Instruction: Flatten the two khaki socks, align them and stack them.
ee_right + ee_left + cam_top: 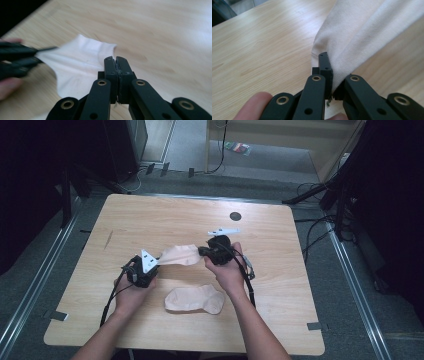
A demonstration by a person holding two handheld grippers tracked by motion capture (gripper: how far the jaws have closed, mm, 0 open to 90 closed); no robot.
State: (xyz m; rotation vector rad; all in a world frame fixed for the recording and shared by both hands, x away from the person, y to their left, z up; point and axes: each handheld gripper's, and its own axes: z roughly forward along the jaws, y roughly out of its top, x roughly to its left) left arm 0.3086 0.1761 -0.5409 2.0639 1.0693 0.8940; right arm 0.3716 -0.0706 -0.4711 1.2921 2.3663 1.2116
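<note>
L gripper [150,264], high view: held low at the table's [150,215] left-centre, jaws pointing right. It's clamped tight on one end of a beige sock [179,255]; in the left gripper view [331,82] the cloth [362,32] is pinched betw. the jaws and fans up and away to the right of them.

Sock hangs stretched betw. the two grippers, off the tabletop, sagging a bit in the middle.

R gripper [204,252]: just right of the sock, jaws pointing left toward the L one, closed tight on the sock's other end. In the right gripper view [118,65] a thin edge of cloth sits betw. the shut jaws, rest of the sock [77,65] spreads left to the L gripper [37,56].

2nd sock [196,299], same colour, lies flat on the table nearer the person, below and betw. both grippers, just beside the R wrist, untouched by either.
</note>
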